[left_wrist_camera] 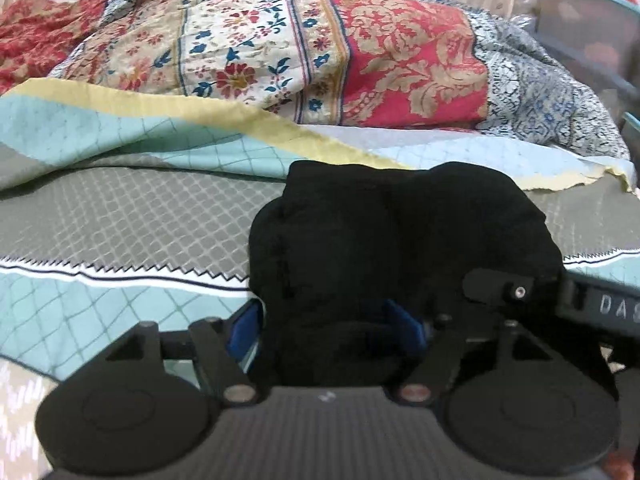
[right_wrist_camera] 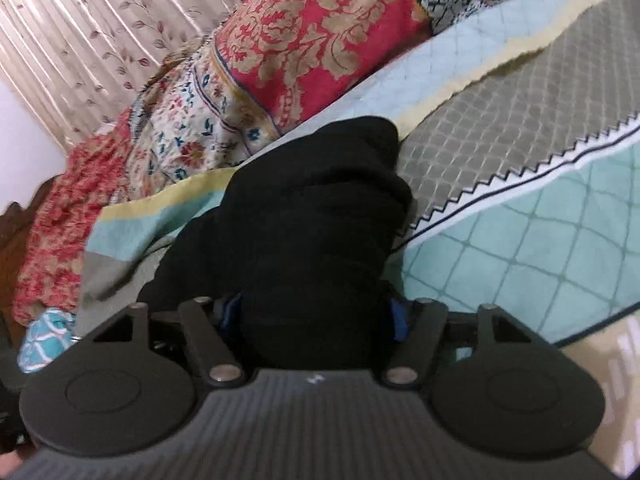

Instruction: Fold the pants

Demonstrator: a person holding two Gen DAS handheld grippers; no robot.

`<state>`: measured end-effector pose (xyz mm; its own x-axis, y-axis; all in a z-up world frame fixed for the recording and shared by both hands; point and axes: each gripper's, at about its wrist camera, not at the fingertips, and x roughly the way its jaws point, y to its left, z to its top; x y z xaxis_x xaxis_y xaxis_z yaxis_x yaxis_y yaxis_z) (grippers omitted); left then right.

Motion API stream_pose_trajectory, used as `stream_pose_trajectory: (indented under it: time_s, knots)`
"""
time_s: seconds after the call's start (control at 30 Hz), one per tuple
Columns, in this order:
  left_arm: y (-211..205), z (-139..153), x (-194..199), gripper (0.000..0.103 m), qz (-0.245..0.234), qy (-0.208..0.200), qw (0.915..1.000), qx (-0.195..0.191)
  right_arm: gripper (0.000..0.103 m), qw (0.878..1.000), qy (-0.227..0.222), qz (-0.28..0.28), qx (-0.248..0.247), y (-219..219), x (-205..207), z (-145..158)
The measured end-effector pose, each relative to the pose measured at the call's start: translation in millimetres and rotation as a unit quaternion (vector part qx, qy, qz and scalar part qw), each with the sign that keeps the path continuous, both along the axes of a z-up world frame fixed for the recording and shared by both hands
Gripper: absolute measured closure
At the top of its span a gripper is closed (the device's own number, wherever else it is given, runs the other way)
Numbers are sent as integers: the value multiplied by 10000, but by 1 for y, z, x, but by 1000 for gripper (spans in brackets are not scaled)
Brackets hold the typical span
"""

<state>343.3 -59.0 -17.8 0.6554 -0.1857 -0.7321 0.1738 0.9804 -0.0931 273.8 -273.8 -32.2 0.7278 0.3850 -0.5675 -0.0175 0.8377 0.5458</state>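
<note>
- The left gripper is closest in its own view; its 2 blue-padded fingers stand apart, and a thick bundle of the black pants fills the gap between them. They grasp this bundle, and the cloth touches both pads.
- The right gripper shows the same in its own view: black fabric of the pants sits between the 2 fingers, of which only small blue parts are visible at each side. It is clenched on the pants.
- In the left view, a black part of the other gripper, with white letters, comes in from the right edge and touches the right side of the bundle.
- The pants are folded into a thick, compact black pile. The pile lies on the bedsheet, over the grey diamond-pattern zone and near the white zigzag line that borders the teal zone.
- Just behind the pants, a turned-up edge of the sheet with a yellow band runs across.
- Farther back lies a floral quilt in red, cream and blue, crumpled into a heap.
- At the very back hangs a beige curtain with a leaf print.
- At the right edge of the left view, a translucent container with a teal rim stands beside the quilt.
</note>
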Motion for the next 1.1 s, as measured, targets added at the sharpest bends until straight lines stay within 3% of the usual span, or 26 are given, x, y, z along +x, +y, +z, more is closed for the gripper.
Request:
stream_pose_trajectory:
  time_s: [0.13, 0.23, 0.37, 0.5, 0.57, 0.8, 0.87, 1.1]
  knots:
    - [-2, 28, -18, 35, 83, -42, 9998, 157, 21, 9955, -452, -278, -783, 10, -26, 30]
    - [-1, 49, -45, 34, 34, -169, 9997, 198, 19, 9880, -709, -818, -1097, 6, -72, 43]
    - [1, 74, -99, 26, -88, -315, 9992, 236, 15, 9841, -978, -963, -1128, 6, -145, 53]
    - [6, 89, -149, 20, -107, -383, 9987, 326, 8, 9842, -1043, -1034, -985, 11, -191, 61]
    - [11, 94, -170, 11, -40, -331, 9988, 351, 6, 9834, -1069, -1041, -1033, 18, -205, 66]
    - [33, 114, -237, 7, 261, -517, 9980, 242, 0, 9807, -1144, -888, -1316, 40, -235, 89]
    - [38, 118, -255, 0, 248, -591, 9977, 208, 0, 9795, -1207, -912, -1331, 44, -250, 93]
    - [46, 120, -304, 0, 296, -645, 9969, 337, 0, 9806, -1145, -924, -1292, 60, -293, 96]
